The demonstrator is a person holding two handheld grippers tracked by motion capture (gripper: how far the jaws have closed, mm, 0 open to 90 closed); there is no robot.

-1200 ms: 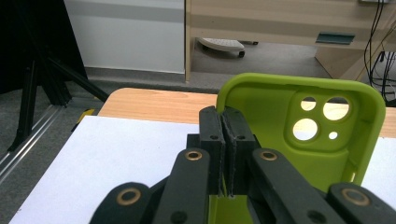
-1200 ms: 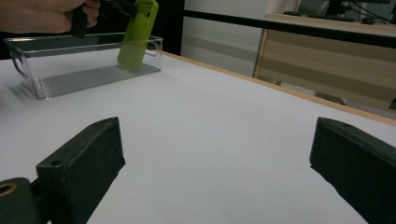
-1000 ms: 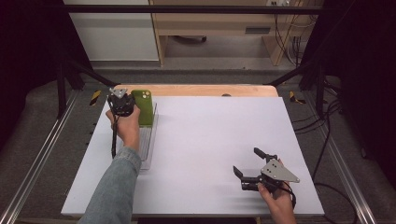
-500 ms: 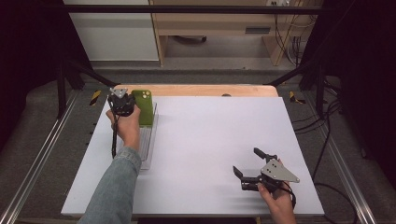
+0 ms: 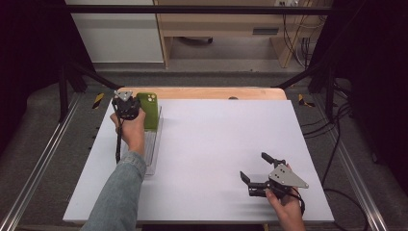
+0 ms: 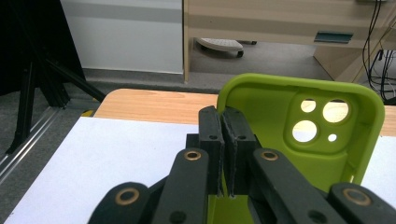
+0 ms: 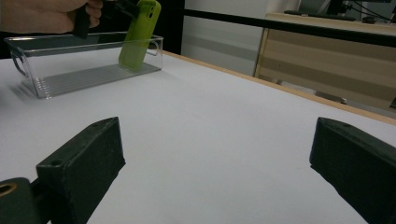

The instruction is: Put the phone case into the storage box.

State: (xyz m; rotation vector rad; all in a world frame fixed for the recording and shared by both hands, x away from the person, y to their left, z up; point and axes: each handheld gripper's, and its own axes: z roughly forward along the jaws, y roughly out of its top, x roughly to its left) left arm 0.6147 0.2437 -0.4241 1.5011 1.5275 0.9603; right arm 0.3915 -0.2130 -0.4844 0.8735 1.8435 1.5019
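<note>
A lime-green phone case (image 5: 149,109) stands tilted in a clear plastic tray (image 5: 153,149) at the table's far left, lower end on the tray floor. My left gripper (image 5: 129,109) is shut on the case's side edge; in the left gripper view the jaws (image 6: 224,116) pinch the thin wall of the case (image 6: 280,135), whose inside and camera holes face the camera. Near the front right, my right gripper (image 5: 253,165) rests low over the white table, open, with nothing between its fingers. In the right gripper view the case (image 7: 138,35) leans in the tray (image 7: 84,74) far off.
The white tabletop (image 5: 216,144) stretches bare between the two grippers. A wooden strip (image 5: 211,93) runs along the far edge. Metal rails and cables flank the table, and a wooden cabinet (image 5: 231,29) stands behind it.
</note>
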